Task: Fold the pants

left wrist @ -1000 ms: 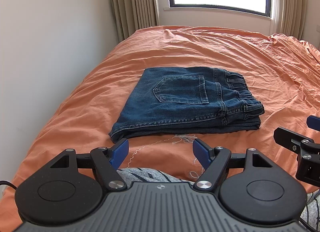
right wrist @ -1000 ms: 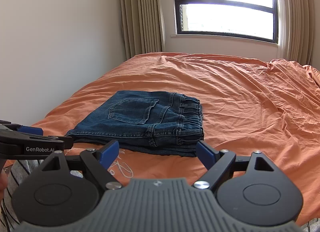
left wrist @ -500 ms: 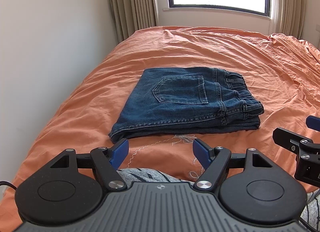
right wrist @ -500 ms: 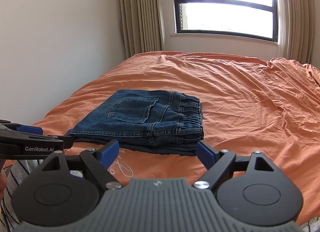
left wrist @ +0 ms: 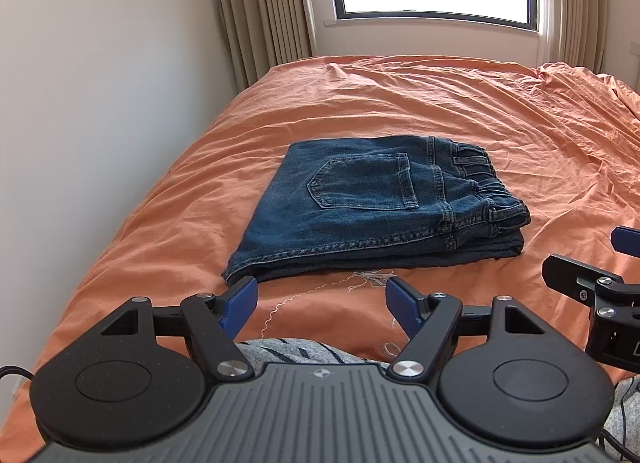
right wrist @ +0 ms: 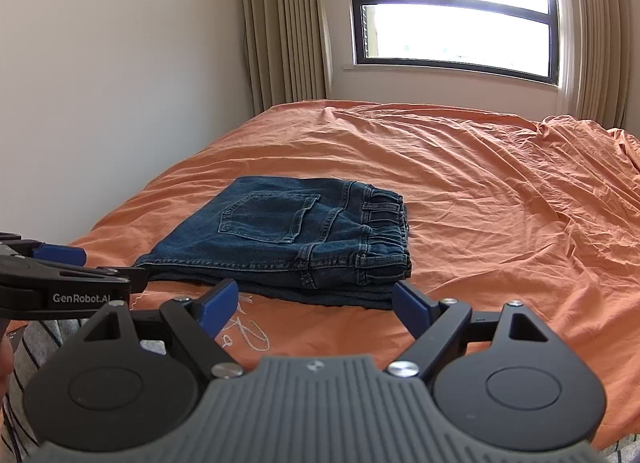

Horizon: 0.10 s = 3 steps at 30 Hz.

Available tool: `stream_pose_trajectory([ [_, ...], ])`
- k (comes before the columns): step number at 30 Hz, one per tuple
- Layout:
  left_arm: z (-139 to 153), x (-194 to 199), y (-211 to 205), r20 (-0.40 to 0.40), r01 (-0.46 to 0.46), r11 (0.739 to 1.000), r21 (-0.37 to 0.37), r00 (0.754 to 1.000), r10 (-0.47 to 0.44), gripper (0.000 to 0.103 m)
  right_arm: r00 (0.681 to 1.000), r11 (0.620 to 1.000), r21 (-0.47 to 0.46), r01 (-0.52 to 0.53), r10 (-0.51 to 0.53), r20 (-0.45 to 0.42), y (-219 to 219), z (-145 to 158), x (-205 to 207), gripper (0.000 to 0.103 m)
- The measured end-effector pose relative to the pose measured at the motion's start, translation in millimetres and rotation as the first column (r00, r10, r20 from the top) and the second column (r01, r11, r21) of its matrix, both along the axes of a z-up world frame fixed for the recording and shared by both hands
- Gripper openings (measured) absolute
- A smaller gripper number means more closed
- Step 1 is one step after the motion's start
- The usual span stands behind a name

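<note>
— Where are the pants now?

— The pants (left wrist: pixel 372 203) lie in a compact folded stack on the orange bedspread (left wrist: pixel 500 115), back pocket up, waistband to the right, toward the bed's left side near the wall (left wrist: pixel 100 111). To me the fold looks done, layers squared on each other.

— And your grippers?

— I have both pulled back to the near edge, clear of the denim. My left gripper (left wrist: pixel 318 307) is spread wide with nothing between its fingers; my right gripper (right wrist: pixel 316 301) is the same, apart and empty. I judge that's why they hover low: released, not reaching.

— Room to move?

— Plenty of bare bedspread to the right and beyond. Loose white threads (left wrist: pixel 360 279) lie just before the stack's near edge.
</note>
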State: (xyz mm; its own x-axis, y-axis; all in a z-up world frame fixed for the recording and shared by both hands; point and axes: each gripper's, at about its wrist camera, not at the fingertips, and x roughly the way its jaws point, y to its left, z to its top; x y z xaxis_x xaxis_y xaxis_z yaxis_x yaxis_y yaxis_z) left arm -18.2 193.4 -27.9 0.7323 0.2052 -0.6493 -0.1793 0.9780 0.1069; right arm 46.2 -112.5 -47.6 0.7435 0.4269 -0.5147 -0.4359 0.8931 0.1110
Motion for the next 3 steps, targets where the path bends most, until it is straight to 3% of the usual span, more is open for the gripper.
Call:
stream_pose_trajectory([
  [3, 0.3, 0.3, 0.5, 0.002, -0.002, 1.000, 0.011, 1.000, 0.002, 0.085, 1.000, 1.000, -0.003, 0.000, 0.000, -0.004, 0.5, -0.2, 0.3, 0.081],
])
